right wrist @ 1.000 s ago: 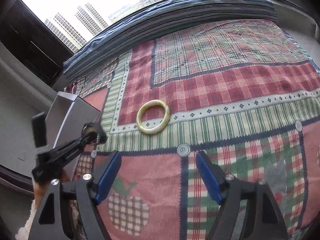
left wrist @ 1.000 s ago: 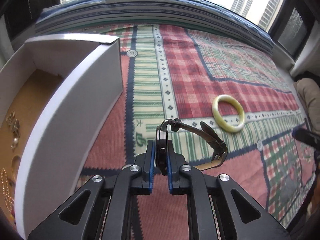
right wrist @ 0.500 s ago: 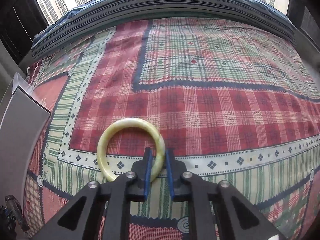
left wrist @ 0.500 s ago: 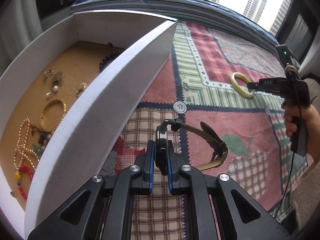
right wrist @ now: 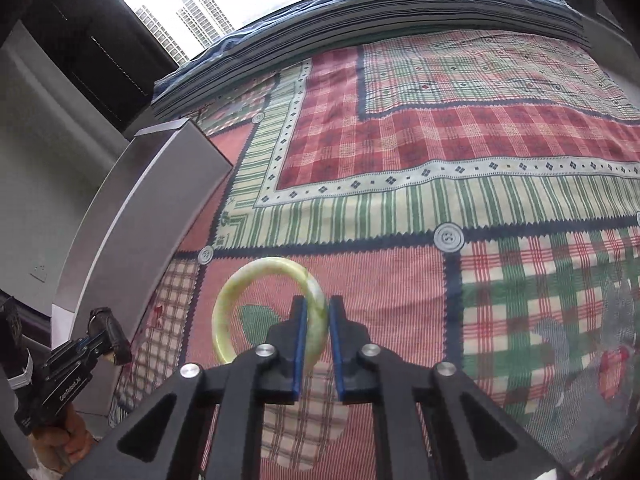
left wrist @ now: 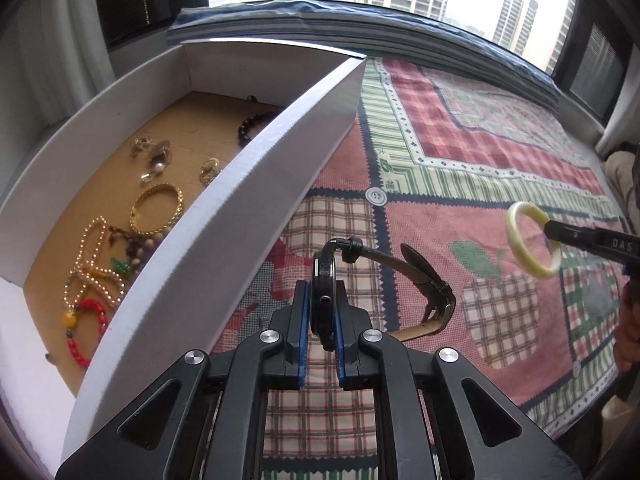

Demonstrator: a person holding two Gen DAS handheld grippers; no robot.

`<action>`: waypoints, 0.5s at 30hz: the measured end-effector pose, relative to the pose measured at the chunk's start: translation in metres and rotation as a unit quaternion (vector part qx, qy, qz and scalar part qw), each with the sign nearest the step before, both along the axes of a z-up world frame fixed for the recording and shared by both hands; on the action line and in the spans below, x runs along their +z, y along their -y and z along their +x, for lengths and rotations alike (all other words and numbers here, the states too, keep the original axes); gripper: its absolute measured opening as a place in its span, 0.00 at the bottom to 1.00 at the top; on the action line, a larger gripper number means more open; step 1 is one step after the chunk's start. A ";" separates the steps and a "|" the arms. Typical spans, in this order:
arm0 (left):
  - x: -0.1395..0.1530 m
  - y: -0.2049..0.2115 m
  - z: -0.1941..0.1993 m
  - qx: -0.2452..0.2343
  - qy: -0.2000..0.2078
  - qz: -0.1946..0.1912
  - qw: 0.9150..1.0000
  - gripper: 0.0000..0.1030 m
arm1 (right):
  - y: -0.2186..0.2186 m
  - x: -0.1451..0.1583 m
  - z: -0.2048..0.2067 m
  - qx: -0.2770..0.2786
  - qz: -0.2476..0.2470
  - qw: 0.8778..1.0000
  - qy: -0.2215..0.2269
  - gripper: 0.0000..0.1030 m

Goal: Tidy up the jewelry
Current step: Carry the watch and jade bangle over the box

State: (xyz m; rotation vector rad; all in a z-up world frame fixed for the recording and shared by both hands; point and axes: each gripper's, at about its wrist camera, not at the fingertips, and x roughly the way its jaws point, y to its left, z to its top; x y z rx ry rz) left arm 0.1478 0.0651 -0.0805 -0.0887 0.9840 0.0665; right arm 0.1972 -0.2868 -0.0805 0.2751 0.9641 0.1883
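My left gripper (left wrist: 322, 312) is shut on the dark case of a wristwatch (left wrist: 325, 276), and its brown strap (left wrist: 424, 280) loops out to the right. It hovers over the quilt, just right of the white box (left wrist: 240, 200). A pale green bangle (right wrist: 240, 284) is pinched at its right side by my right gripper (right wrist: 318, 312), which is shut on it and holds it above the quilt. In the left wrist view the bangle (left wrist: 516, 240) hangs at the far right from that gripper (left wrist: 552, 232). The right wrist view shows the left gripper (right wrist: 102, 336) low on the left beside the box (right wrist: 140, 220).
The box's cardboard floor holds a gold bracelet (left wrist: 158, 210), a pearl strand (left wrist: 92, 264), a red bead bracelet (left wrist: 86, 332), black beads (left wrist: 252, 122) and small earrings (left wrist: 154, 152). A patchwork quilt (left wrist: 460, 160) covers the surface up to the window. A hand (left wrist: 628, 340) shows at the right edge.
The right gripper went from wide open to shut on the bangle and lifted it off the quilt towards the box. The left gripper carried the watch alongside the box, whose inside came into view.
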 end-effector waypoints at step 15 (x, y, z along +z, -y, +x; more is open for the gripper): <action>0.001 -0.009 -0.025 0.006 0.005 0.006 1.000 0.08 | -0.038 -0.013 -0.058 0.027 0.014 0.999 -0.008 0.11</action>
